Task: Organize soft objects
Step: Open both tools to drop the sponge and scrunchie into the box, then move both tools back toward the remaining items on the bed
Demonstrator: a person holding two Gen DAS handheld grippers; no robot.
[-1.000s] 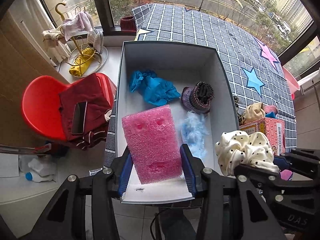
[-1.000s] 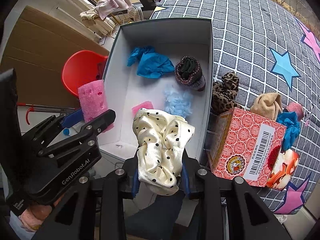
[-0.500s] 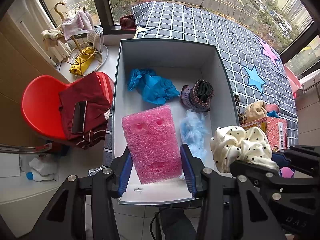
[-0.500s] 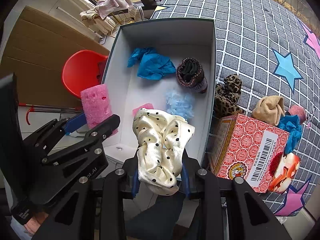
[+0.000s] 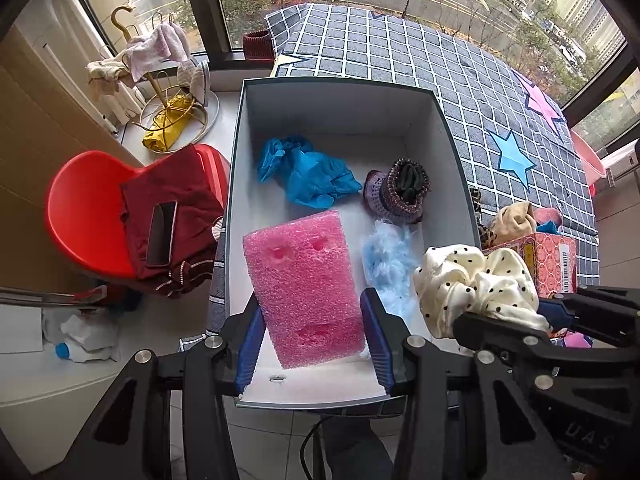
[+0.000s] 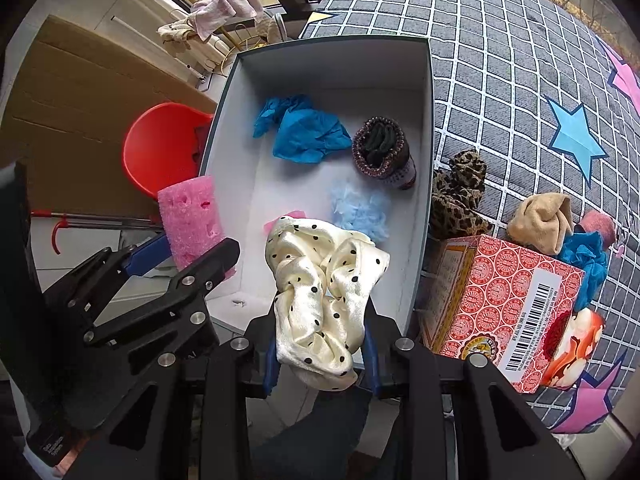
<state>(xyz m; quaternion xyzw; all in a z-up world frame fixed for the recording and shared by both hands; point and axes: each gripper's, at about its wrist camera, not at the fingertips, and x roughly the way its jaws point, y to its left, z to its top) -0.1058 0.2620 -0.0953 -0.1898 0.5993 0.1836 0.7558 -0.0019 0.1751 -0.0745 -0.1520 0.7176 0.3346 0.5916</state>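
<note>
Crowding the box: gloves, sock roll, fluff.
Sponge is pinched by the left gripper, scrunchie by the right gripper, both angled steeply down.

Off to my left I see a red chair with a dark red garment draped over its seat and a black phone lying on that. Behind it, by the window, a gold wire rack carries a pink cloth and a yellow bundle. A plastic bottle with a blue cap lies on the floor. A brown cardboard sheet stands behind the chair.
</note>
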